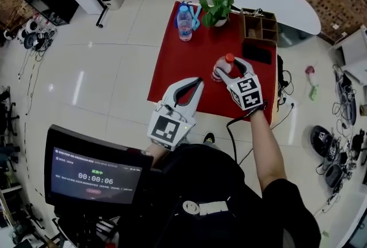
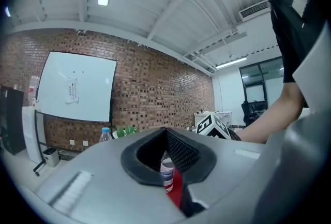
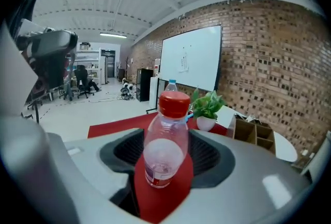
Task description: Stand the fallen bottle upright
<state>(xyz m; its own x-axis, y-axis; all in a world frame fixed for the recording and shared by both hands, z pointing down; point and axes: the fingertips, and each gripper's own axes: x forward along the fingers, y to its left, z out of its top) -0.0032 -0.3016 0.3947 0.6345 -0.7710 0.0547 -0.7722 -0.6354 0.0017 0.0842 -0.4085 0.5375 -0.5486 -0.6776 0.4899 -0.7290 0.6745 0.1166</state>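
A clear bottle with a red cap [image 1: 221, 69] stands near the right side of the red table [image 1: 175, 63]. My right gripper [image 1: 226, 67] is shut on its body. In the right gripper view the bottle [image 3: 164, 148] is nearly upright between the black pads, its base over the red cloth. My left gripper [image 1: 196, 82] hovers over the table's front edge, left of the bottle, with its jaws shut and nothing between them. In the left gripper view, part of the bottle [image 2: 166, 174] shows through the narrow slit between the closed jaws [image 2: 166, 135].
A blue-capped bottle [image 1: 184, 23] stands upright at the table's back, beside a potted plant [image 1: 217, 6]. A wooden organizer [image 1: 259, 26] and a flat black item [image 1: 256, 53] sit at the back right. A screen [image 1: 94, 175] is at my lower left.
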